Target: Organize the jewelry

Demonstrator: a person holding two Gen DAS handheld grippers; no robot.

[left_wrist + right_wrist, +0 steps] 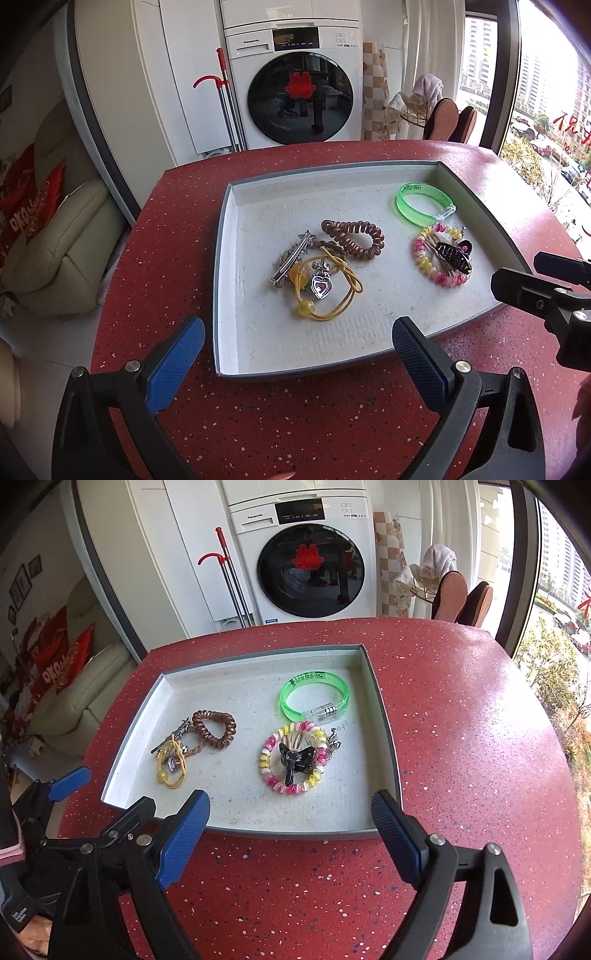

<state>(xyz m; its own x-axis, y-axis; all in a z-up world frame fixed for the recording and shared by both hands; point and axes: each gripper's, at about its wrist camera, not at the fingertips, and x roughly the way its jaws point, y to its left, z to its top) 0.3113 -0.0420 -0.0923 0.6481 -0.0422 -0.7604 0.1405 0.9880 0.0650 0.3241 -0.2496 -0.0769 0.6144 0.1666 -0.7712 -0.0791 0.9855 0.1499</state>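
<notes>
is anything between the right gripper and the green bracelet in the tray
Yes. From the open right gripper, the pink and yellow coil hair tie with the black hair clip on it lies in front of the green bracelet, and the tray near wall comes first.

Shallow white-lined grey tray (236, 192) (384, 716) on red speckled round table (295, 424) (480, 738). In tray, left cluster: brown coiled hair tie (352, 240) (214, 728) behind yellow elastic hair band (328, 291) (173, 766). Right: green translucent plastic bangle (423, 203) (314, 696) behind pink-and-yellow coiled bracelet (439, 258) (291, 757); black claw hair clip (454, 256) (295, 762) lies on bracelet. White front-loading washing machine (295, 88) (306, 561) behind table.
</notes>
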